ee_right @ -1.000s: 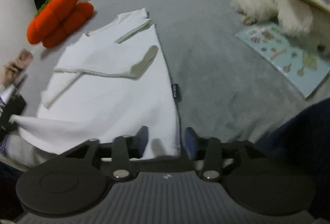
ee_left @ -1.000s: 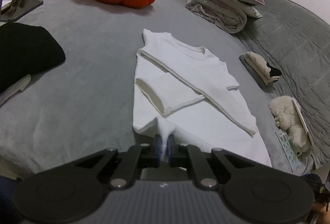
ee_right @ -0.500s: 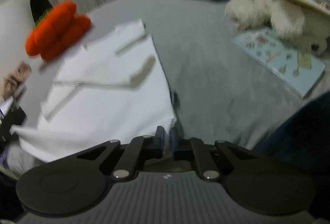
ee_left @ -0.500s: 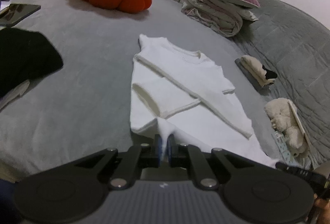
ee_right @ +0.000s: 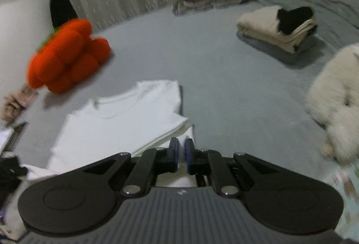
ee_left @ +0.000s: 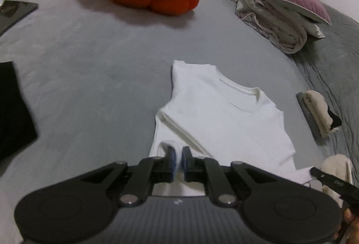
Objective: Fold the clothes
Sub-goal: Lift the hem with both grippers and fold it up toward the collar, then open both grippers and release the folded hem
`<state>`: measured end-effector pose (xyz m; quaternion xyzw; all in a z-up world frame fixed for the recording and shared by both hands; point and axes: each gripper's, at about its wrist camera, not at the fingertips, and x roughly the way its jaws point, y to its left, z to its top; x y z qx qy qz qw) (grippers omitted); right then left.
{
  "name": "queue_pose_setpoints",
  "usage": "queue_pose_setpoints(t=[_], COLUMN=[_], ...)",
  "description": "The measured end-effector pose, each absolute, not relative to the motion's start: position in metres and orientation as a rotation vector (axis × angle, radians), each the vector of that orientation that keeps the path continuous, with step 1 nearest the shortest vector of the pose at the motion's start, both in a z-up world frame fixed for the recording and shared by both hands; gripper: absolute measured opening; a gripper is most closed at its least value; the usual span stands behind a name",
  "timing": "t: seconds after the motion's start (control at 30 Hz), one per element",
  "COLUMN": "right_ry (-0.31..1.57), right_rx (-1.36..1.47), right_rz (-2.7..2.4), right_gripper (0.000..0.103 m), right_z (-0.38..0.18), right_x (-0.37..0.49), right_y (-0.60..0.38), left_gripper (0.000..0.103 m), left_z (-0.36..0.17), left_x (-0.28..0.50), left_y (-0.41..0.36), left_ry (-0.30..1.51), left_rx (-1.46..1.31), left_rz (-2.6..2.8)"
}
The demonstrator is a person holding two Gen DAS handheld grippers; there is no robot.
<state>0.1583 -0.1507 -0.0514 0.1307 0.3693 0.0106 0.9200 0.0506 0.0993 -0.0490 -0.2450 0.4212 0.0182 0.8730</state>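
Left wrist view showed the left gripper (ee_left: 177, 158) pinching the hem of the white shirt (ee_left: 224, 109) lying on the grey bed (ee_left: 101, 64), while the right gripper (ee_right: 182, 150), having just closed, clamped the hem's other corner.

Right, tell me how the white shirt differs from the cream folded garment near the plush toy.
The white shirt is only partly folded and spread wide; the cream garment is a compact finished stack. The shirt is pinched at its hem by both the left gripper and the right gripper; the cream garment lies untouched. The shirt is plain white; the cream garment has something black on top. Both rest on the grey bed.
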Motion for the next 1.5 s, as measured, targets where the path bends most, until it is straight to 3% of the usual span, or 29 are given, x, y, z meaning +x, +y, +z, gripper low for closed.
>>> queue_pose_setpoints(t=[0.03, 0.1, 0.17, 0.27, 0.3, 0.33, 0.8, 1.27, 1.33, 1.4, 1.43, 1.5], right_ry=[0.782, 0.813, 0.829, 0.786, 0.762, 0.753, 0.82, 0.873, 0.877, 0.881, 0.882, 0.882], right_rx=[0.249, 0.249, 0.313, 0.317, 0.281, 0.257, 0.07, 0.163, 0.171, 0.172, 0.171, 0.165], right_rz=[0.022, 0.031, 0.036, 0.064, 0.064, 0.069, 0.116, 0.22, 0.223, 0.229, 0.23, 0.229], right_gripper=[0.009, 0.01, 0.018, 0.024, 0.037, 0.041, 0.041, 0.041, 0.037, 0.029, 0.027, 0.02], right_z=[-0.061, -0.076, -0.085, -0.074, -0.069, -0.066, -0.071, -0.089, -0.09, -0.091, -0.091, -0.092], right_x=[0.168, 0.175, 0.173, 0.167, 0.166, 0.164, 0.181, 0.201, 0.202, 0.202, 0.202, 0.202], right_y=[-0.15, -0.152, -0.159, -0.163, -0.162, -0.16, -0.162, -0.166, -0.166, -0.165, -0.165, -0.164], left_gripper=[0.009, 0.031, 0.049, 0.052, 0.053, 0.053, 0.054, 0.052, 0.051, 0.045, 0.035, 0.025], left_z=[-0.054, -0.063, -0.061, -0.052, -0.05, -0.05, -0.06, -0.076, -0.077, -0.079, -0.08, -0.083], left_x=[0.053, 0.053, 0.05, 0.049, 0.049, 0.049, 0.06, 0.071, 0.071, 0.071, 0.072, 0.074], left_y=[0.102, 0.108, 0.118, 0.133, 0.138, 0.14, 0.13, 0.123, 0.117, 0.11, 0.107, 0.102], left_ry=[0.882, 0.887, 0.88, 0.835, 0.822, 0.817, 0.851, 0.871, 0.878, 0.881, 0.884, 0.891], left_rx=[-0.518, -0.531, -0.541, -0.555, -0.566, -0.578, -0.393, -0.449, -0.43, -0.403, -0.387, -0.351], left_rz=[0.028, 0.01, 0.021, 0.033, 0.039, 0.037, -0.003, -0.042, -0.061, -0.077, -0.082, -0.066])
